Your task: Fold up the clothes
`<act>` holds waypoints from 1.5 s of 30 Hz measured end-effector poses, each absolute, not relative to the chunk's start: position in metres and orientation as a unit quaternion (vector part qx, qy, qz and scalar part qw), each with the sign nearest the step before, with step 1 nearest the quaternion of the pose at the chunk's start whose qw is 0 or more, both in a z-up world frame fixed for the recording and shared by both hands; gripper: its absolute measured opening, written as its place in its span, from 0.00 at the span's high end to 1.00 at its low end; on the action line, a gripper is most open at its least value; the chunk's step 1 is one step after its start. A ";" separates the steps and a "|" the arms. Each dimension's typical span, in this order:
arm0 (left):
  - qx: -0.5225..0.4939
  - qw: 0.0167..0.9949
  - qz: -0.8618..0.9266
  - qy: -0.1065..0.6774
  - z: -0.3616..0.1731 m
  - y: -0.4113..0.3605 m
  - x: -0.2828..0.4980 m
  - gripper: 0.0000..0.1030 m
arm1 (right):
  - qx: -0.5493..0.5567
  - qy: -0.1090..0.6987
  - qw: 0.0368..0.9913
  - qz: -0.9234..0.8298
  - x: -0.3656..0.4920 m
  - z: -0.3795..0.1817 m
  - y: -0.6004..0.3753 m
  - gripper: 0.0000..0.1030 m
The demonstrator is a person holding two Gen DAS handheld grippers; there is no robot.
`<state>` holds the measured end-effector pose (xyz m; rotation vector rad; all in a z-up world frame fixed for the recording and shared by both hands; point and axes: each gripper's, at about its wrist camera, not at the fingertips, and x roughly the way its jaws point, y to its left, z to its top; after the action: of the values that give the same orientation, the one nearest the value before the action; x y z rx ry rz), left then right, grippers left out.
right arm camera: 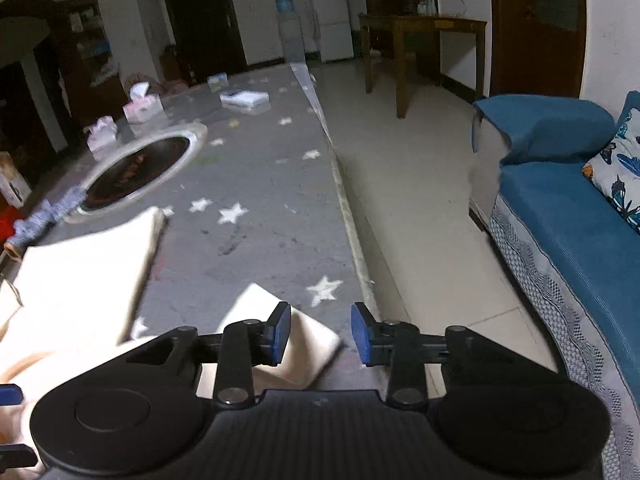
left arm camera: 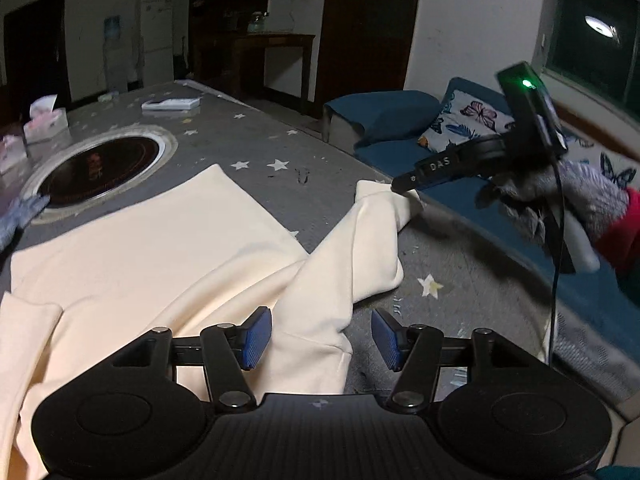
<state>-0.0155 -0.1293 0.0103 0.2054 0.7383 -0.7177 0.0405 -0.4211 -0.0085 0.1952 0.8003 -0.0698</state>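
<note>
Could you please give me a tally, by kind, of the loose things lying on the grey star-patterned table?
Cream garment: 1
Pink tissue packs: 2
White flat box: 1
Small clear box: 1
Grey-blue knitted cloth by the round inset cooktop: 1
Total: 6 loose things

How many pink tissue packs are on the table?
2 pink tissue packs in the right wrist view: one beyond the round cooktop, one left of it. More may be hidden.
</note>
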 end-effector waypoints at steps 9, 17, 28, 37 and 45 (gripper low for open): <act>0.149 0.864 -0.338 0.342 -0.005 -0.140 -0.023 0.62 | 0.069 0.400 0.914 -0.017 0.038 -0.018 -0.410 0.90; 0.145 0.862 -0.343 0.344 -0.006 -0.137 -0.024 0.90 | 0.008 0.331 0.943 -0.024 0.019 0.020 -0.395 0.96; 0.139 0.839 -0.416 0.323 0.006 -0.124 -0.049 0.92 | -0.007 0.259 0.963 -0.078 -0.032 0.055 -0.411 0.96; 0.151 0.812 -0.449 0.340 -0.009 -0.131 -0.063 0.84 | 0.021 0.325 0.941 -0.092 -0.049 0.025 -0.429 0.87; 0.126 0.839 -0.425 0.316 0.010 -0.100 -0.072 0.61 | 0.039 0.378 0.925 -0.013 -0.039 -0.004 -0.403 0.74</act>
<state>-0.0716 -0.0998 0.0100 0.2674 0.6676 -0.8981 -0.0394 -0.4032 -0.0044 0.0809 0.7758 -0.0260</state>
